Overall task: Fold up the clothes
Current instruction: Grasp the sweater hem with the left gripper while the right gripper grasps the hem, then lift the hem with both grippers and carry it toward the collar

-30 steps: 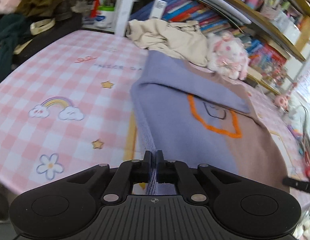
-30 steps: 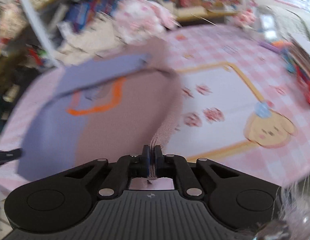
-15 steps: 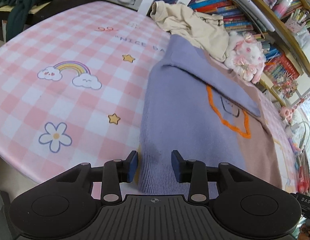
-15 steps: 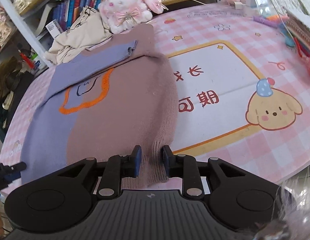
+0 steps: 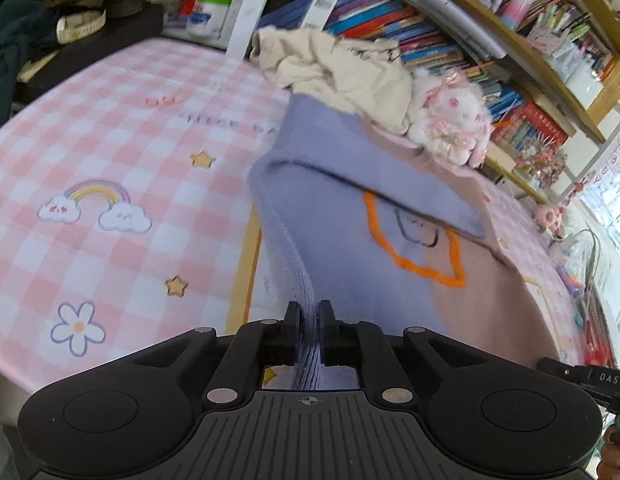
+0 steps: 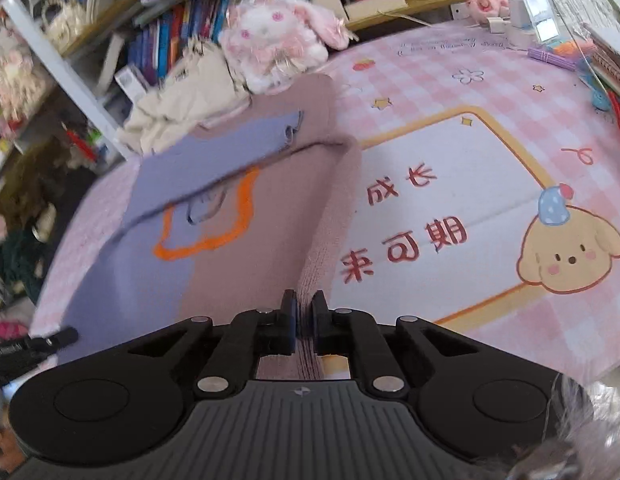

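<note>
A knit sweater [image 5: 350, 248], lilac on one half and dusty pink on the other with an orange outline on the chest, lies on the pink checked mat [image 5: 110, 140], one lilac sleeve folded across it. My left gripper [image 5: 309, 312] is closing, its pads pinching the lilac hem corner, which rises as a ridge toward the jaws. In the right wrist view the sweater [image 6: 238, 272] shows its pink side. My right gripper [image 6: 304, 304] is closing too, pads pressed on the pink hem corner.
A crumpled cream garment [image 5: 342, 68] and a white-pink plush bunny [image 5: 450, 120] sit at the sweater's far end. Crowded bookshelves [image 5: 470, 32] stand behind them. Pens and cables [image 6: 558, 52] lie at the mat's far right. Dark clothes [image 5: 14, 40] are piled far left.
Half a second ago both grippers stood open over the flat hem. Now each has closed on its hem corner and the edges are pulled up into ridges.
</note>
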